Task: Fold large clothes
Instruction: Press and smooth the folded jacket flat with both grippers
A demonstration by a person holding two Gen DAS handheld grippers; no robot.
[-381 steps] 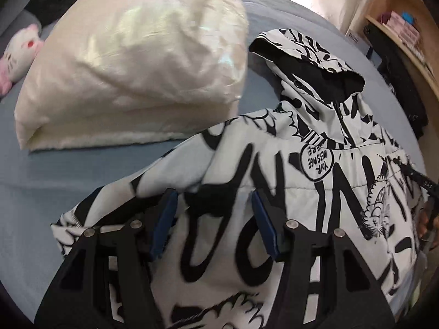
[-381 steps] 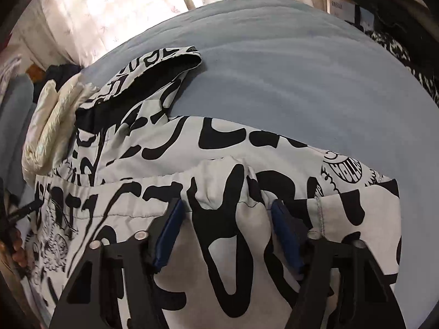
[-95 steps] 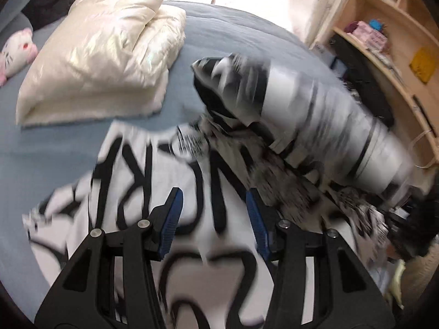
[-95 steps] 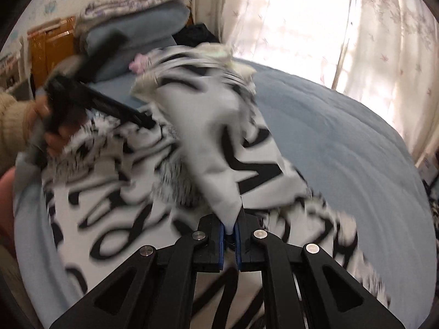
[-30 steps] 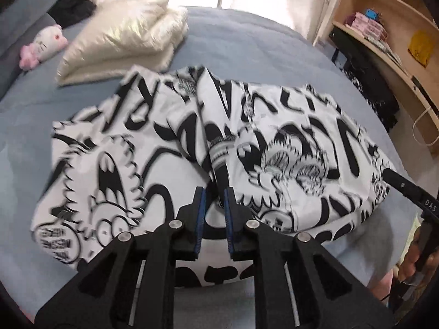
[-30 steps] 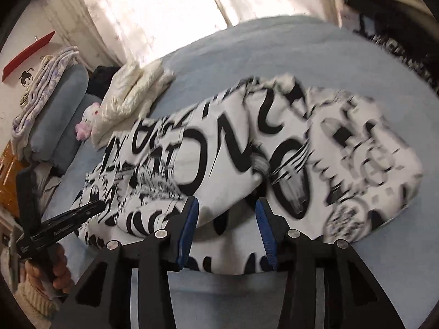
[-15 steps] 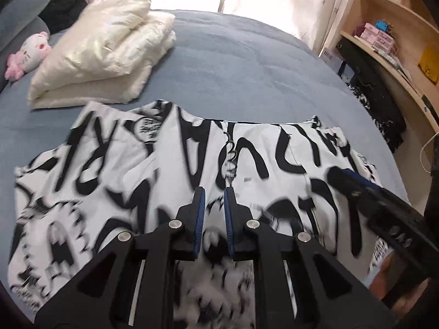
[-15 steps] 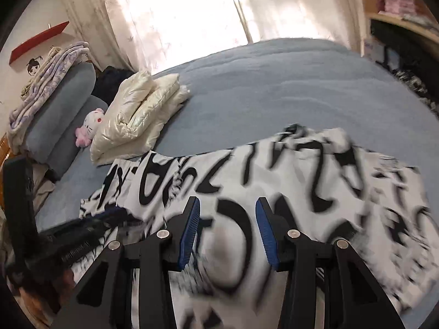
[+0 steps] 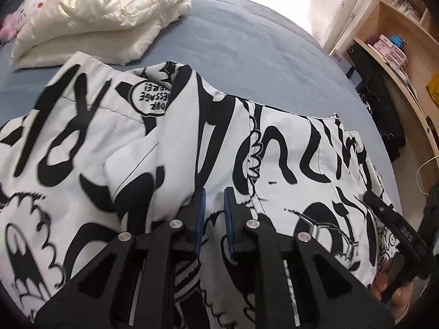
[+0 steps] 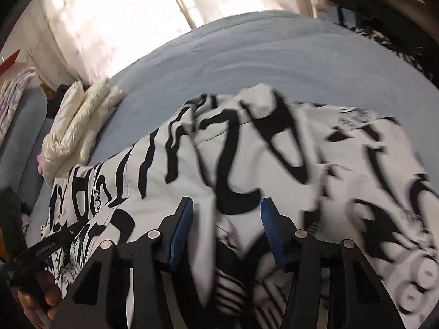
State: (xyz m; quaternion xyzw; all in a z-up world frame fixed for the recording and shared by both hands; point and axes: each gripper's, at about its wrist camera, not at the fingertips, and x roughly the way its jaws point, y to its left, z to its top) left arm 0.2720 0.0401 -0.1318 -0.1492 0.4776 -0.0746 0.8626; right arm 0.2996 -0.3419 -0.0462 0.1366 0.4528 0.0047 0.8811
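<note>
Our left tongs are nearly together, pinching a fold of the printed jacket; our right tongs, just widening, straddle its near hem unclamped. The jacket stretches crosswise on the bed ahead.

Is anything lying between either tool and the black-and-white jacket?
Nothing visible does. The left tool and right tool both sit directly over the jacket; the folded cream garment lies farther back on the bed.
</note>
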